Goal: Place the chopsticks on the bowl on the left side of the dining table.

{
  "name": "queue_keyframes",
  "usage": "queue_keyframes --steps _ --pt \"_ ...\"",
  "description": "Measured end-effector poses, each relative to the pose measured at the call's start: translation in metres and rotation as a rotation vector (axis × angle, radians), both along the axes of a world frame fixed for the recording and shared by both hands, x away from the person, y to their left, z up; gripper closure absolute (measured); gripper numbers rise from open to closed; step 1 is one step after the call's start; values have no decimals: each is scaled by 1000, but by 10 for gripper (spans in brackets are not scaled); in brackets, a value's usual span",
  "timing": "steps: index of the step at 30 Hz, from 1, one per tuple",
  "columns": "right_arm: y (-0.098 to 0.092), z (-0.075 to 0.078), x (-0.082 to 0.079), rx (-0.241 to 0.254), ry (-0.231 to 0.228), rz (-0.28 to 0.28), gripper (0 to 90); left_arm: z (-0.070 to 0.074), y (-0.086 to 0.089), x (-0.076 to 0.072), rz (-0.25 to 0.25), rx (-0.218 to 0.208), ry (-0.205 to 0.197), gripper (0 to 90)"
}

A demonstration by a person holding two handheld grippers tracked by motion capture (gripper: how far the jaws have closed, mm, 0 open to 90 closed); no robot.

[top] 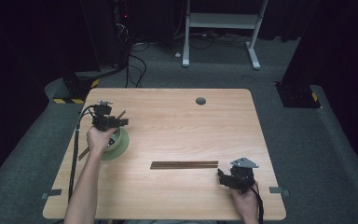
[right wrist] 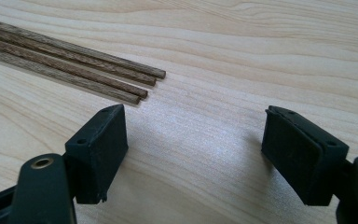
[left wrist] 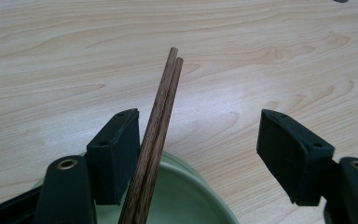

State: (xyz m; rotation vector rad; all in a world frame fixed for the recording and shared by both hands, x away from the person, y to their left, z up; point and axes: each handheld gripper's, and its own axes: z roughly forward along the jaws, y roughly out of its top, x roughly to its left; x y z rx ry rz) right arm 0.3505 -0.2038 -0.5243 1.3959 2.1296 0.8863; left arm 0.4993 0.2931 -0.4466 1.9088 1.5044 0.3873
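Chopsticks in two groups mark my progress. High view: my left gripper (top: 121, 122) hangs over a pale green round bowl (top: 120, 145) near the left edge of the light wooden table (top: 177, 116). A pair of dark brown wooden chopsticks (top: 120, 114) lies across that bowl, long axis running diagonally, one end toward the table's far side and the other toward the near left edge. A row of dark brown wooden sticks (top: 184, 164) lies flat at mid-table, long axis left to right, well apart from the bowl. My right gripper (top: 221, 176) rests just beside the row's right end.

Left gripper view: the pair (left wrist: 161, 121) rises from the bowl's rim (left wrist: 200, 179) and points away over bare wood. It lies against my left-hand pad; the other pad stands far off, so the jaws are wide and grip nothing.

Right gripper view: three stick ends (right wrist: 135, 84) show at upper left, pointing down and right toward the gap. My jaws stand wide apart with only tabletop between them.

I judge one pair delivered to the bowl and released, with the row yet to be carried over.
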Motion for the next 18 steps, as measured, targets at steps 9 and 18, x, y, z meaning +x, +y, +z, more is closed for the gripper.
queue_keyframes --steps 9,18 --pt "0 0 0 0 0 0 221 2 -5 -4 -45 3 3 305" --pt "0 0 0 0 0 0 221 3 -11 -7 -77 14 8 305"
